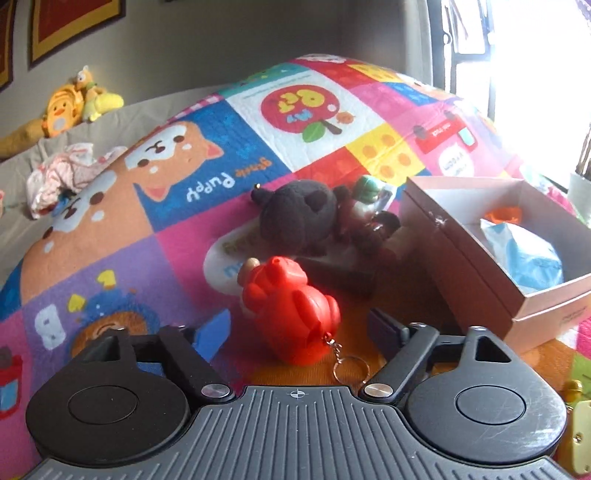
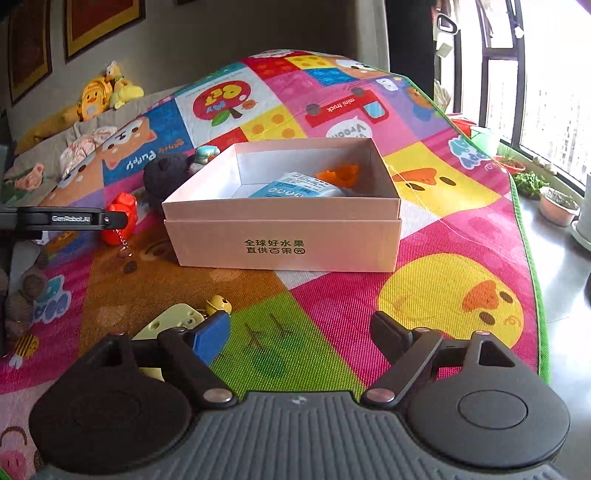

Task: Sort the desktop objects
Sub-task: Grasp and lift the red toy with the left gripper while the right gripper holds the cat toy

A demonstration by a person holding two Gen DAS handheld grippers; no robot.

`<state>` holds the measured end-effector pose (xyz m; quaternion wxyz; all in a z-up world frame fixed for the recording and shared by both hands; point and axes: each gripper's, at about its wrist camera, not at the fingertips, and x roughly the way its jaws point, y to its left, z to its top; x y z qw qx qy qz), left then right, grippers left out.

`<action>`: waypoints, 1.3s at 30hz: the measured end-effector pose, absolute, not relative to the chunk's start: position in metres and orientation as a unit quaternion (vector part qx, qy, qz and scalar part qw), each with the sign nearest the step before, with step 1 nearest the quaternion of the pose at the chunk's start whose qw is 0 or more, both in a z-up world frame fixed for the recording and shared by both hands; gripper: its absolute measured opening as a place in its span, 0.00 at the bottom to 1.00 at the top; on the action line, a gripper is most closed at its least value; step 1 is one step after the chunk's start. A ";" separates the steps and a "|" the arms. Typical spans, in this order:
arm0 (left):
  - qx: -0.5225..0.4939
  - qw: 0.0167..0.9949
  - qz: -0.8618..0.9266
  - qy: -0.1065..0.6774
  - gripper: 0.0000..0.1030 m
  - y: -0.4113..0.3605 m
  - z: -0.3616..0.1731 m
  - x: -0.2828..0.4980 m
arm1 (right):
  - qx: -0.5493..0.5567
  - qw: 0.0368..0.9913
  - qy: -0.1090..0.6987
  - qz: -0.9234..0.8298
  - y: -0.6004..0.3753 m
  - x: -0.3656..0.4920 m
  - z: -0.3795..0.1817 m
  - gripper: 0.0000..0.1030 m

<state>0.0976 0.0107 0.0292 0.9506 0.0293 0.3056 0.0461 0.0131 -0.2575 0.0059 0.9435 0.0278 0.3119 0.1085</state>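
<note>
Daylight came from the window (image 1: 535, 74) on the right; in the left wrist view we found it blown out to white, with glare washing over the far right of the play mat (image 1: 461, 122). In the right wrist view the window (image 2: 546, 92) held more detail. The wall (image 2: 221, 33) at the back stayed dim. We noted soft shadows inside the box (image 2: 295, 162) and beside it. Both views bowed strongly at the edges. Focus was slightly soft throughout, colours saturated.
</note>
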 end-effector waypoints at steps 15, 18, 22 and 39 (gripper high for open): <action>0.046 0.945 -0.010 0.323 0.56 0.011 0.029 0.056 | 0.078 0.944 0.299 0.112 -0.267 0.014 0.002 1.00; 0.022 0.941 -0.066 0.331 0.56 0.005 0.032 0.019 | 0.075 0.944 0.301 0.109 -0.266 0.014 0.001 1.00; -0.014 0.936 -0.092 0.339 0.59 0.003 0.026 -0.014 | 0.070 0.944 0.304 0.106 -0.265 0.015 0.001 1.00; -0.010 0.939 -0.003 0.345 0.93 0.028 0.010 -0.022 | 0.041 0.939 0.297 0.171 -0.240 0.001 0.010 1.00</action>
